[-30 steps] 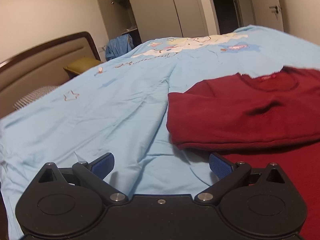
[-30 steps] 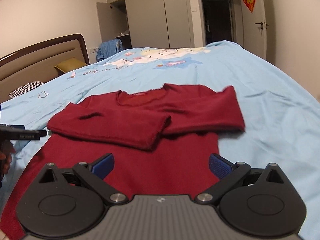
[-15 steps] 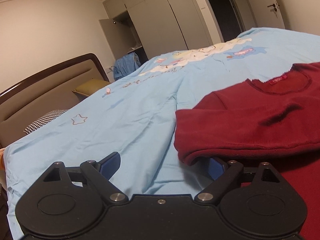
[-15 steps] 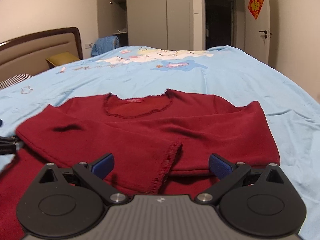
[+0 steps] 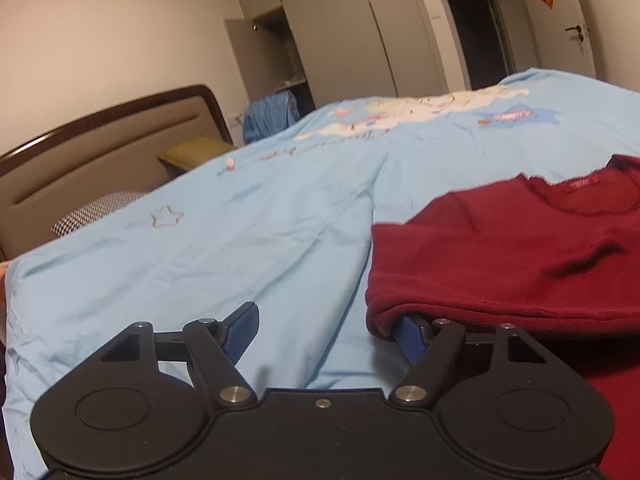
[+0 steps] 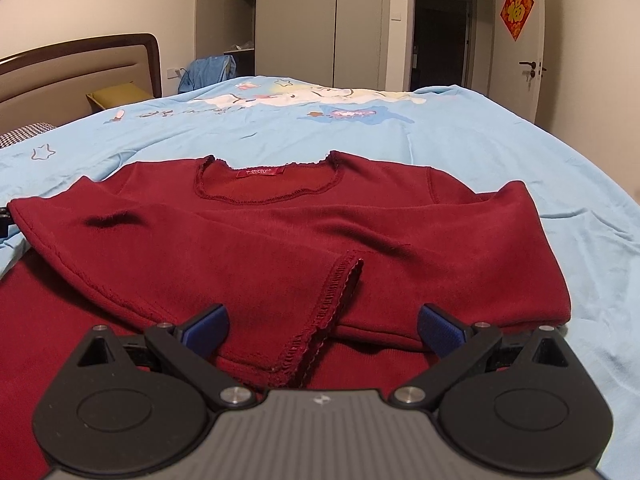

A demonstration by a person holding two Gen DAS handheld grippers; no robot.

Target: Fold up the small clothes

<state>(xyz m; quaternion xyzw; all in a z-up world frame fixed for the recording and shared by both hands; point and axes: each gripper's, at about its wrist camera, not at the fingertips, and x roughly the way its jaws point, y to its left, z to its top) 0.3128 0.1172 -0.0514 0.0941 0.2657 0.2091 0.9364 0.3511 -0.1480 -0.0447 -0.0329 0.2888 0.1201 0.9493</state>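
**Desk:** A bedroom, a wide bed under a pale blue duvet (image 6: 460,136), wardrobe doors standing behind. Where are you working?

**Field:** You are kneeling both tools at the near edge. Your left gripper (image 5: 326,334) is closing its jaws, and the folded corner of the dark red top (image 6: 304,236) is lying over its right pad while the left pad is hanging over bare duvet; the pads are not pressing cloth yet. Your right gripper (image 6: 322,330) is standing released, jaws wide, the scalloped sleeve cuff (image 6: 340,284) lying between them, untouched.

**Desk:** And the garment itself?

**Field:** It is lying flat near the bed's edge, neckline away from you, both sleeves crossed over the chest.

**Desk:** What is likely to spoil it?

**Field:** You are probably risking a shallow bite on the left: catching only the sleeve layer, or pinching duvet along with it, would drag the sleeve open. On the right, closing on the cuff alone would likely peel that sleeve off the body.
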